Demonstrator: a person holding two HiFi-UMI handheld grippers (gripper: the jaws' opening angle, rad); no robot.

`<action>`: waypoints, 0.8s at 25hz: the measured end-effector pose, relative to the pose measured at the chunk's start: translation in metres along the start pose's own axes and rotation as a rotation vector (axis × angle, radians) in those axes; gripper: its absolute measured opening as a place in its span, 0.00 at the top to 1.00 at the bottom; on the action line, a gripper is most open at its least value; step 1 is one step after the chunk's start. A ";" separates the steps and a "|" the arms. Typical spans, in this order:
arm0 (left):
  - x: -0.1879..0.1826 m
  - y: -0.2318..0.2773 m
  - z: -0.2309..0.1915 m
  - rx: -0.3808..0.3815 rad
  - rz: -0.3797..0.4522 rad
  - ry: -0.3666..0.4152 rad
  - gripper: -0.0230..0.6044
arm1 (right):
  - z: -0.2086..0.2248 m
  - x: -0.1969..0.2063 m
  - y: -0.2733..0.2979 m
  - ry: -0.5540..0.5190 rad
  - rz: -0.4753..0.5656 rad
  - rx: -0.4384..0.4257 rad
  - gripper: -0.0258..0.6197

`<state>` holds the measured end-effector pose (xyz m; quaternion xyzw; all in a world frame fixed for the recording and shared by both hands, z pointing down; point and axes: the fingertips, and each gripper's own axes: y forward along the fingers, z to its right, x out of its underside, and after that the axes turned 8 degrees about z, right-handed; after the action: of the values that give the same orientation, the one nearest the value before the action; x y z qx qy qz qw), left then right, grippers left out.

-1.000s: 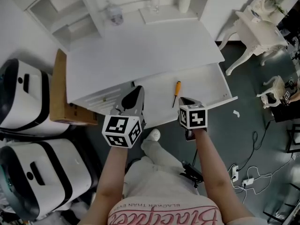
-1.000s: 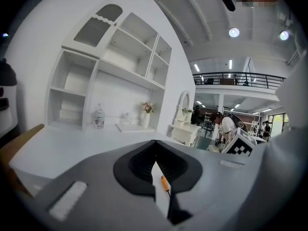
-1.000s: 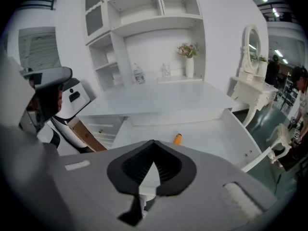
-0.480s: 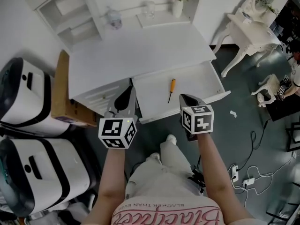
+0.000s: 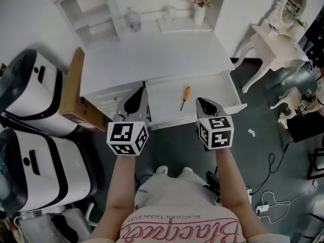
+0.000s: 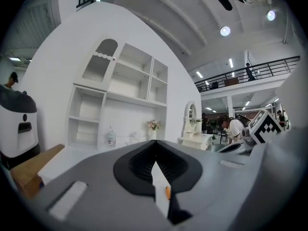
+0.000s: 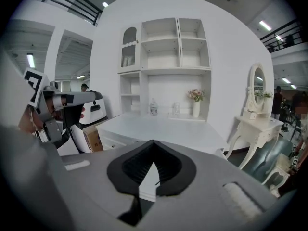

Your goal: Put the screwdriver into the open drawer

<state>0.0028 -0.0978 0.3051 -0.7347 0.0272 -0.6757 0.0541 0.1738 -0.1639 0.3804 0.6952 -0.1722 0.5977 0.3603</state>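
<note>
The screwdriver (image 5: 185, 97), orange handle and thin dark shaft, lies loose on the floor of the open white drawer (image 5: 215, 92). Neither gripper touches it. My left gripper (image 5: 142, 91) hovers over the drawer's left front corner, its jaws shut with nothing between them. My right gripper (image 5: 201, 102) hangs above the drawer's front edge, just right of the screwdriver, also shut and empty. In the left gripper view the jaws (image 6: 154, 142) meet at the tip, and a bit of the orange handle (image 6: 167, 192) shows through the gap below. The right gripper view shows closed jaws (image 7: 153, 141) over the desk.
The white desk top (image 5: 152, 54) carries a vase of flowers (image 5: 199, 6) and glassware at the back, under a shelf unit (image 5: 93, 9). A cardboard box (image 5: 76, 92) and two white-and-black machines (image 5: 30, 95) stand left. A white dressing table (image 5: 276, 37) stands right; cables lie on the floor.
Both grippers have risen and drawn back from the drawer toward the person. The screwdriver has stayed where it lay in the drawer.
</note>
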 end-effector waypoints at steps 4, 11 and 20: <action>-0.013 -0.004 0.012 -0.020 0.029 0.016 0.95 | 0.003 -0.016 -0.015 -0.016 0.042 -0.035 0.96; -0.046 -0.012 0.026 -0.044 0.110 0.024 0.95 | 0.001 -0.056 -0.044 -0.101 0.149 -0.066 0.96; -0.079 -0.020 0.038 -0.053 0.180 0.077 0.95 | 0.003 -0.092 -0.064 -0.103 0.270 -0.067 0.96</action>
<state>0.0334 -0.0670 0.2265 -0.7041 0.1127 -0.6948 0.0941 0.1978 -0.1400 0.2741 0.6831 -0.3021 0.5981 0.2904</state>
